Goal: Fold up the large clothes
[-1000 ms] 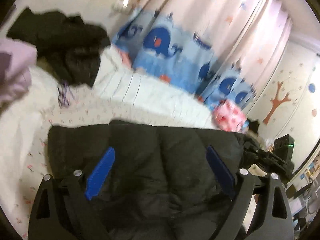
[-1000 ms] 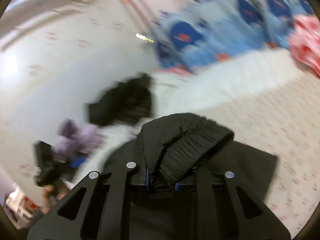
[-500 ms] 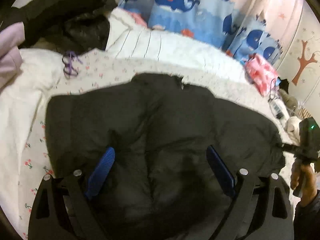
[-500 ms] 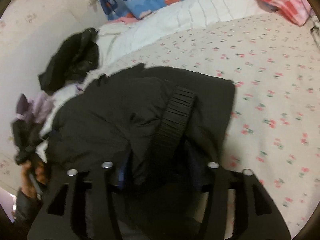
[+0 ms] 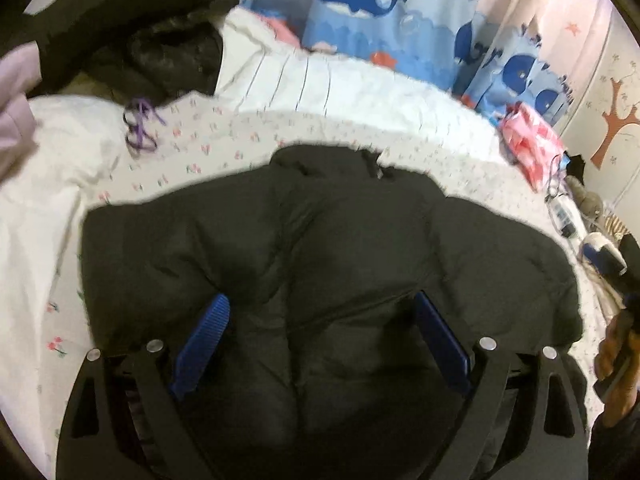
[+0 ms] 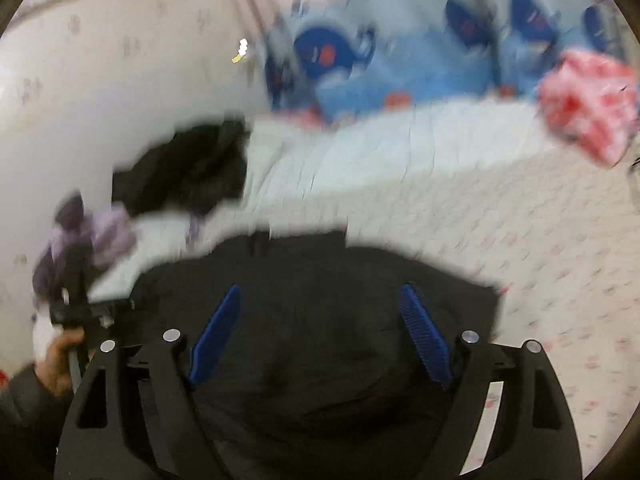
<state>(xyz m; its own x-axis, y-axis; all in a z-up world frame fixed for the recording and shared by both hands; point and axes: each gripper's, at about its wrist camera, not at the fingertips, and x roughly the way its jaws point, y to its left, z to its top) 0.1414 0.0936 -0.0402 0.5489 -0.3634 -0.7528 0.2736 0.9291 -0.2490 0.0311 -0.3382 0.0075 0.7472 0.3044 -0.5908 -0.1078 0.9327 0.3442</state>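
A black puffer jacket (image 5: 320, 248) lies spread on the flowered bed sheet (image 5: 200, 148), its collar toward the pillows. My left gripper (image 5: 320, 312) hovers over its lower part, open, blue pads wide apart with only the fabric below them. In the blurred right wrist view the same jacket (image 6: 320, 280) fills the lower middle. My right gripper (image 6: 320, 300) is over it with its jaws opening; nothing is pinched between the pads.
A heap of dark clothes (image 5: 152, 36) and a lilac garment (image 5: 16, 80) sit at the bed's far left. Whale-print pillows (image 5: 380, 12) and a white quilt (image 5: 320, 80) line the back. A pink bundle (image 5: 528, 140) and small items lie at the right edge.
My right gripper let go of the jacket's ribbed cuff and its jaws spread wide. My left gripper sank toward the jacket, which now lies flat on the bed.
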